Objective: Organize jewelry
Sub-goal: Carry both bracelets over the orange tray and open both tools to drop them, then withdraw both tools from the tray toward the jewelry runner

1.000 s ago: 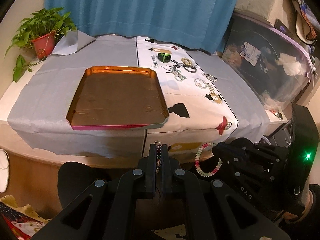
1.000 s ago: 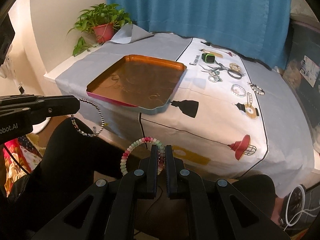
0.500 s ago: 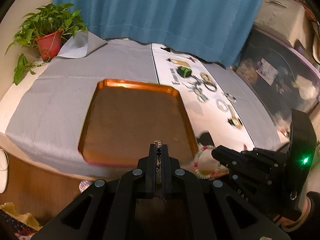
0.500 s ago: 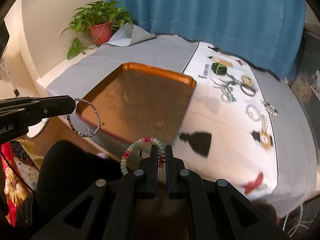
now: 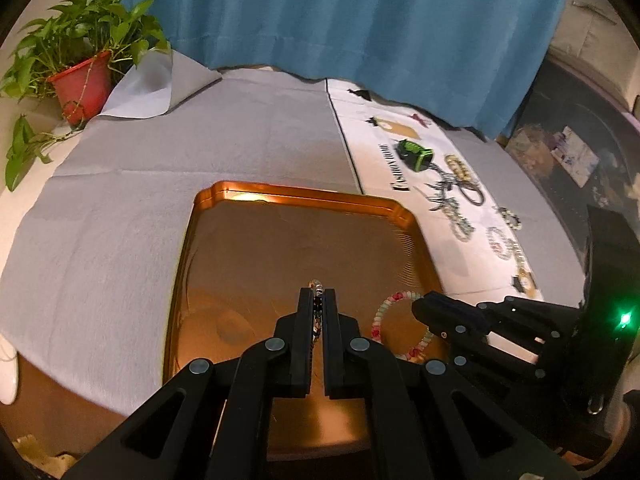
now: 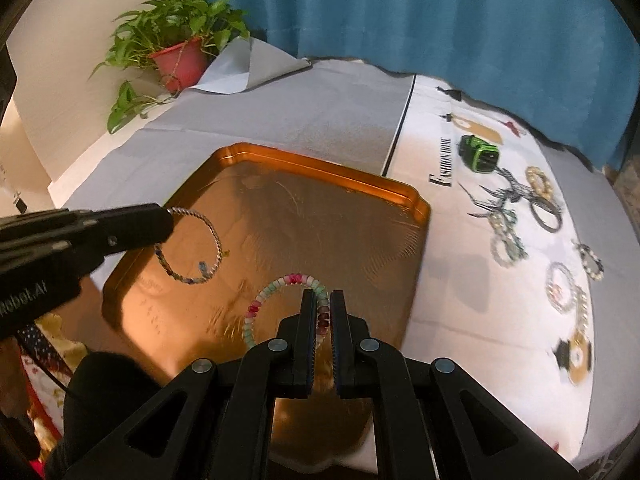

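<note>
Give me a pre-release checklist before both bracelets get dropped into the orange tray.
1. Left gripper shut on silver twisted bracelet: ok.
2. Right gripper shut on pastel bead bracelet: ok.
3. Both bracelets over the orange tray: ok.
4. Tray floor under them free of other jewelry: ok.
5. Bracelets apart, not tangled: ok.
6. Height above tray floor: cannot tell.

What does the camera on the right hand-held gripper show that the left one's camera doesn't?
Only the right view shows the whole loop of the twisted silver bracelet in the left hand-held gripper. Only the left view shows the clear storage bin at far right. Both show the orange tray, the pastel bead bracelet, the potted plant and the loose jewelry.
</note>
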A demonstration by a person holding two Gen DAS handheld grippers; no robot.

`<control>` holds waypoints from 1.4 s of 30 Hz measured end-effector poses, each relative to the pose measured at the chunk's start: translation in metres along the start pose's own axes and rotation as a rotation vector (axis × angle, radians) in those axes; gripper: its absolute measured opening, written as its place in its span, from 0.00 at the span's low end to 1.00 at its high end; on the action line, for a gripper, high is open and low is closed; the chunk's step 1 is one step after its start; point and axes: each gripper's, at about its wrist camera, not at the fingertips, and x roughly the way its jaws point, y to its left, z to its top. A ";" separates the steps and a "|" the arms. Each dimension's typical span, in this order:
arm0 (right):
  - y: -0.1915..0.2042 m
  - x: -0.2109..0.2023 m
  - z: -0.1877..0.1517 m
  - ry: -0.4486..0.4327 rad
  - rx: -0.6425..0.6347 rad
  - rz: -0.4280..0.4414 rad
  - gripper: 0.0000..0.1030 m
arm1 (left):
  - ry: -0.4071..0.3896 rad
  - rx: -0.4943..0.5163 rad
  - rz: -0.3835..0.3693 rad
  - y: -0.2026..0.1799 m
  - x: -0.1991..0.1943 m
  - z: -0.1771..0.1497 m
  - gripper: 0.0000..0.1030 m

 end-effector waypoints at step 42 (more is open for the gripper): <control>-0.003 -0.202 -0.155 -0.187 0.006 -0.092 0.70 | -0.143 0.042 0.213 -0.098 -0.167 -0.147 0.90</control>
